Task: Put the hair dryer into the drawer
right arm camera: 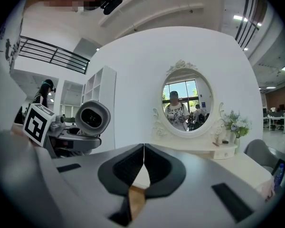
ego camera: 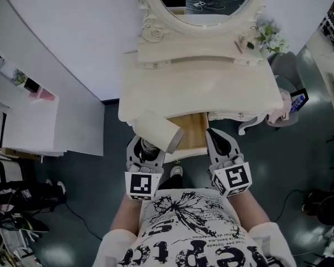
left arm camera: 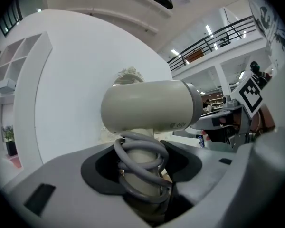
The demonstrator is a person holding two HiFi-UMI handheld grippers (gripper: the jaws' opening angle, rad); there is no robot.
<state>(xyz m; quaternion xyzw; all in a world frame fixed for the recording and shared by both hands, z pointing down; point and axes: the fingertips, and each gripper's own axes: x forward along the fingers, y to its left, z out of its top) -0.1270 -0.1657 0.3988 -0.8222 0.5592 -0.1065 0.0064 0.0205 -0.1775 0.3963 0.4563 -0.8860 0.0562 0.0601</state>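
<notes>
So left gripper (ego camera: 148, 147) was clamped on the hair dryer (ego camera: 156, 129) handle, barrel crosswise over the open drawer (ego camera: 193, 128) left edge; right gripper (ego camera: 216, 139) jaws together, empty.

Hair dryer (left arm camera: 147, 108): cream barrel with a grey ring at the outlet end, lying level. Grey cord (left arm camera: 140, 148) coiled round the handle. Handle points down, clamped between the jaws of the left gripper (left arm camera: 141, 167); held in the air at the drawer's left front corner

Drawer (ego camera: 192, 129): pulled open under the front edge of the surface (ego camera: 200, 88), wooden inside, cream front
</notes>
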